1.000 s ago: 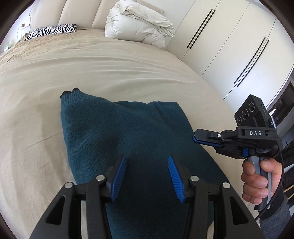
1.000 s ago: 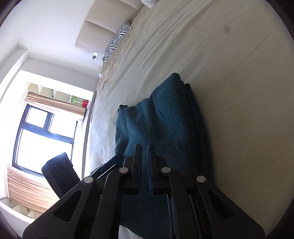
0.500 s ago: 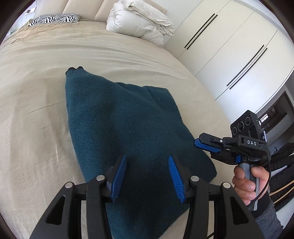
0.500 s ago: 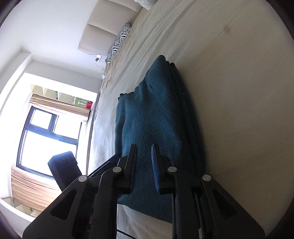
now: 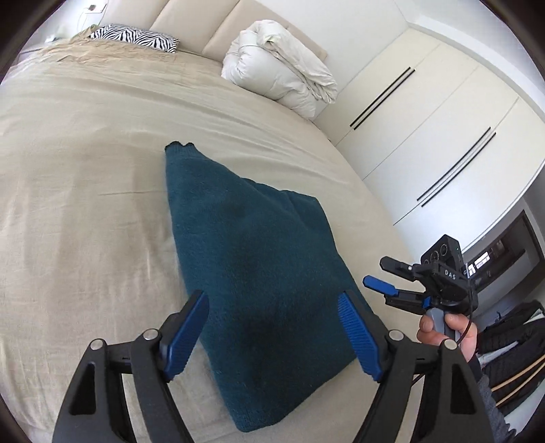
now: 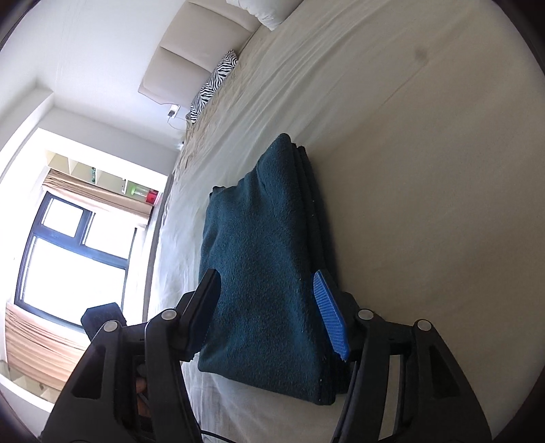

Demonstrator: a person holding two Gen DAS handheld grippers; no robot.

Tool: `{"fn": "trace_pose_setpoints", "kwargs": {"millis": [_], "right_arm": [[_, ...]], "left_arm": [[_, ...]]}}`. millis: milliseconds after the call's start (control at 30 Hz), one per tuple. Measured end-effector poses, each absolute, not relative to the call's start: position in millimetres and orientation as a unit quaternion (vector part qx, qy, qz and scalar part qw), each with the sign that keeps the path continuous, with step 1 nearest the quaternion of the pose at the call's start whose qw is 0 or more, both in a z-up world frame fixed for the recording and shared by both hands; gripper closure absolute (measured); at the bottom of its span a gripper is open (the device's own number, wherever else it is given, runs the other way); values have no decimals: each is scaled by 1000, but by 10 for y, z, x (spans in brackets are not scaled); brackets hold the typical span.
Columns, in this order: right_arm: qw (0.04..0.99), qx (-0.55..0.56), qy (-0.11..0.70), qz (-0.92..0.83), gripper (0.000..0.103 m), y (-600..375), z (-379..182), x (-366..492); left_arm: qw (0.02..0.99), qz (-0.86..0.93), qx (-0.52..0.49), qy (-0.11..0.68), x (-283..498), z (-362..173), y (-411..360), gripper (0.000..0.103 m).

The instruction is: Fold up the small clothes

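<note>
A wide bed (image 5: 85,177) under a beige sheet fills the room, its cloth creased in long shallow wrinkles. White wardrobe doors (image 5: 442,136) with thin black handles stand along the right. A rolled white duvet (image 5: 282,81) sits at the far end against the padded headboard (image 5: 204,30), and a zebra-striped pillow (image 5: 136,35) lies far left of it.

On the near half of the bed, right of its middle, lies a folded dark teal sweater (image 5: 259,272). It is a thick, fuzzy knit, broad at the near end and narrowing toward a ribbed cuff or hem at the far tip. Its top surface is mostly smooth, with one soft ridge running along the far right side. From the right wrist camera the sweater (image 6: 265,272) shows several stacked layers along one edge, lined up fairly evenly.

The left gripper (image 5: 272,334) hovers above the near end of the sweater with its blue-padded fingers spread wide and holding nothing. The right gripper (image 5: 385,279), held in a hand (image 5: 446,334) at the near right, is off the sweater's right edge, and its fingers (image 6: 328,313) are likewise spread wide and empty, framing the garment's near end in its own camera.
</note>
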State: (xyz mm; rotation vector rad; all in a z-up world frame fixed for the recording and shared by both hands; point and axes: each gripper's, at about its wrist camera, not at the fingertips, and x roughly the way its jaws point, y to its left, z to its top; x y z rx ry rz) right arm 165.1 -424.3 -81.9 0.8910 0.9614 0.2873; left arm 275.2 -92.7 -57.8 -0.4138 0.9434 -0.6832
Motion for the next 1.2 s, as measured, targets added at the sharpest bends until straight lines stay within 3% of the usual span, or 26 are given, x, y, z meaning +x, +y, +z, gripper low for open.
{"fn": "trace_pose_setpoints", "kwargs": {"millis": [233,400,533,633,967,1200], "right_arm": [[746,420,502,124,47,-4201,-1241,2220],[744,403,515,136,48,-4054,-1344,2469],[756,364,532,113,74,-3878,-1318,2510],[778,331,526,93,80,-3723,-1131,2417],[811,280,498,131,83,-2854,-346,1736],[790,302,498,190,83,-1936,-414,1154]], "left_arm": [[737,-324,-244,540,3266,-1141,-1047,23],[740,-316,-222,550,3400,-1141,-1279,18],[741,-302,-209,563,3458,-1163,-1349,48],[750,-301,-190,558,3401,-1049,-1302,57],[782,-297,-153,526,2568,-390,-582,58],[801,-275,-124,517,1898,-306,223,58]]}}
